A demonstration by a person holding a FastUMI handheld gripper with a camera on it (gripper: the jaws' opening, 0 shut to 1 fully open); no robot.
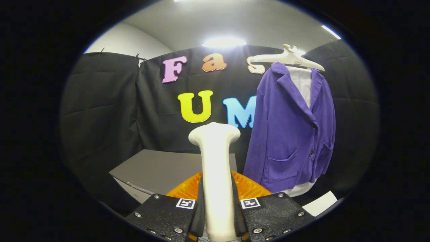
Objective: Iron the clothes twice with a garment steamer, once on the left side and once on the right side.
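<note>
My gripper (pixel 217 205) is shut on the handle of a white garment steamer (pixel 215 158), which stands upright between the fingers with its flared head on top. A purple jacket (pixel 292 134) over a white shirt (pixel 302 84) hangs on a white hanger (pixel 289 58) beyond the fingers and to their right, against the black cloth wall. The steamer's head is apart from the jacket, to its left and nearer to me.
An orange ridged base (pixel 248 188) lies just behind the steamer, on a grey table (pixel 158 168). A white sheet (pixel 320 203) lies below the jacket's hem at the right.
</note>
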